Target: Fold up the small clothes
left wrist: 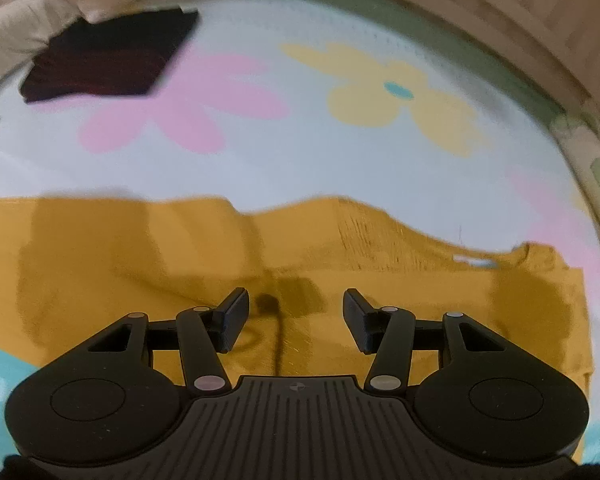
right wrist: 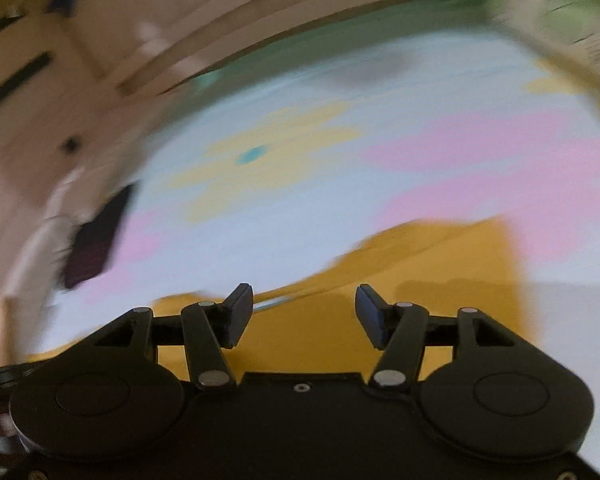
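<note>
yellow shirt (left wrist: 180, 264) is seen spread flat on the flower mat (left wrist: 300, 152) | left gripper (left wrist: 296, 316) is held wide apart over it, nothing gripped | right gripper (right wrist: 304, 312) is also spread, nothing gripped | shirt is judged soft, light, floppy | an edge or corner should be pinched | dark folded cloth (left wrist: 108, 60) is kept far back

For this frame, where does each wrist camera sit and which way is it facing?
Left wrist: on the left gripper, looking down its open fingers at the mustard shirt spread on the flowered mat; only gripper parts show.
Right wrist: on the right gripper, fingers open, tilted and motion-blurred, over the shirt's edge; only gripper parts show.
Shared: shirt, mat, the dark folded garment and the yellow flower.
</note>
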Demonstrator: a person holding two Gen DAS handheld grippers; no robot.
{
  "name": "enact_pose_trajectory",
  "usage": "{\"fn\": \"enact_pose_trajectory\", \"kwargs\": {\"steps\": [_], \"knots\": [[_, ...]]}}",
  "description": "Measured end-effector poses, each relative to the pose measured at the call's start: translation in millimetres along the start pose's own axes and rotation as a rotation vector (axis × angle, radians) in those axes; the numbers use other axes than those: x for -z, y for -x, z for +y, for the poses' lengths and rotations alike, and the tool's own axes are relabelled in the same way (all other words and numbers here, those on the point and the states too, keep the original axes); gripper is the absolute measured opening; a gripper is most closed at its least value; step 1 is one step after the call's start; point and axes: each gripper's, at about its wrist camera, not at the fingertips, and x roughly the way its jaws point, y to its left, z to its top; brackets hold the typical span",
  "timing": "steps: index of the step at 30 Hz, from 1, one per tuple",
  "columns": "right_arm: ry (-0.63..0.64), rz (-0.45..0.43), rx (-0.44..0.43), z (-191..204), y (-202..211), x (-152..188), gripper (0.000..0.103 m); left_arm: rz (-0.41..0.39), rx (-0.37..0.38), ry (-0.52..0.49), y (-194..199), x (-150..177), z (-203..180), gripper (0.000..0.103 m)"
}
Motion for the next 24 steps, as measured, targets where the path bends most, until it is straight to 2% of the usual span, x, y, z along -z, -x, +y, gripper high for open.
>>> {"fn": "enact_pose_trajectory", "kwargs": {"steps": [3,7,9,10,12,13,16,19,22,23,24], "knots": [[-0.010,-0.020,0.090,-34.4,13.6,-6.6,0.063,0.029,-0.005,-0.019,-17.2,6.6,-10.0,0.051],[-0.068,-0.018,0.136,-68.7,18.0,-2.5,0.063,-0.023,-0.023,-0.069,-23.5,12.3,-20.6,0.048],[-0.076,-0.003,0.149,-76.3,13.1,2.5,0.063,-0.041,-0.016,-0.044,-23.6,14.4,-19.9,0.020],[-0.080,0.005,0.152,-78.8,9.7,5.0,0.063,-0.035,-0.039,-0.037,-23.8,14.4,-18.9,0.012],[-0.090,0.019,0.155,-84.9,5.9,8.8,0.063,-0.044,-0.053,-0.034,-20.9,12.9,-17.2,0.010],[-0.092,0.028,0.153,-86.5,2.4,11.3,0.063,-0.050,-0.081,-0.041,-19.4,12.9,-16.5,0.006],[-0.079,0.039,0.146,-88.2,-5.4,16.4,0.063,-0.068,-0.160,-0.053,-17.0,12.1,-8.8,0.005],[-0.075,0.040,0.129,-85.5,-17.6,19.1,0.061,-0.056,-0.136,-0.029,-16.8,11.2,-0.9,0.005],[-0.062,0.033,0.128,-79.7,-26.9,24.4,0.046,-0.056,-0.143,-0.064,-19.2,10.1,-6.7,0.005],[-0.043,0.025,0.141,-76.7,-27.8,26.0,0.022,-0.056,-0.148,-0.070,-20.0,10.5,-8.0,0.006],[-0.003,0.032,0.160,-70.1,-27.8,25.8,0.016,-0.057,-0.151,-0.075,-20.6,10.6,-9.3,0.006]]}}
